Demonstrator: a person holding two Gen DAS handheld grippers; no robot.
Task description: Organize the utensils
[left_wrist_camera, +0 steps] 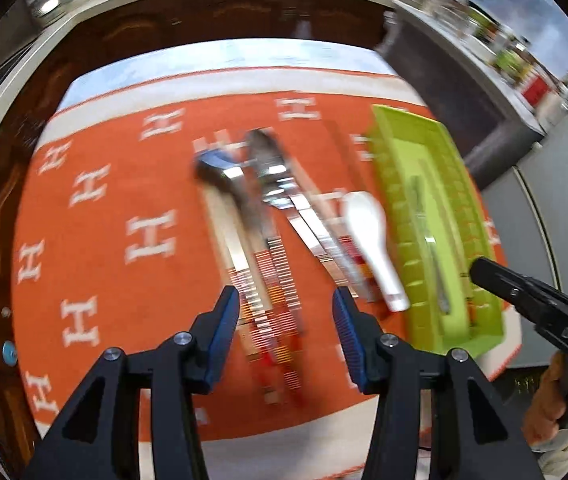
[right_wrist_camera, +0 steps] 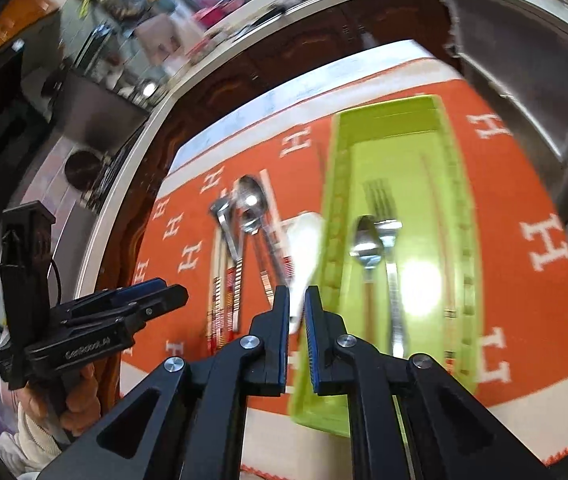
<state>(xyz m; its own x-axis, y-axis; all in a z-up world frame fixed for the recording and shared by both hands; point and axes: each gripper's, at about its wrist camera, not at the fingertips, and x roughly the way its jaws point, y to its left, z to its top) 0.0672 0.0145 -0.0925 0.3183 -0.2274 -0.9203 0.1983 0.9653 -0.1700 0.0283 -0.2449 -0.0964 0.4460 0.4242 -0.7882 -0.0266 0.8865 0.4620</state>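
Observation:
A green tray (left_wrist_camera: 395, 216) (right_wrist_camera: 335, 208) lies on an orange mat (left_wrist_camera: 124, 200) and holds a fork (right_wrist_camera: 387, 240) and a spoon (right_wrist_camera: 365, 244). Left of the tray lie a white ceramic spoon (left_wrist_camera: 371, 236) (right_wrist_camera: 303, 240) and several metal utensils with striped handles (left_wrist_camera: 268, 216) (right_wrist_camera: 244, 216). My left gripper (left_wrist_camera: 285, 304) is open and empty, above the striped handles. My right gripper (right_wrist_camera: 296, 300) has its fingers a narrow gap apart above the white spoon's handle, which shows between the tips. It also shows at the right edge of the left wrist view (left_wrist_camera: 483, 270).
The mat (right_wrist_camera: 523, 200) has white H marks and covers a table with a white edge (left_wrist_camera: 204, 68). Dark wood cabinets (left_wrist_camera: 164, 20) and a cluttered counter (right_wrist_camera: 204, 20) stand behind. The left gripper shows at the left in the right wrist view (right_wrist_camera: 156, 294).

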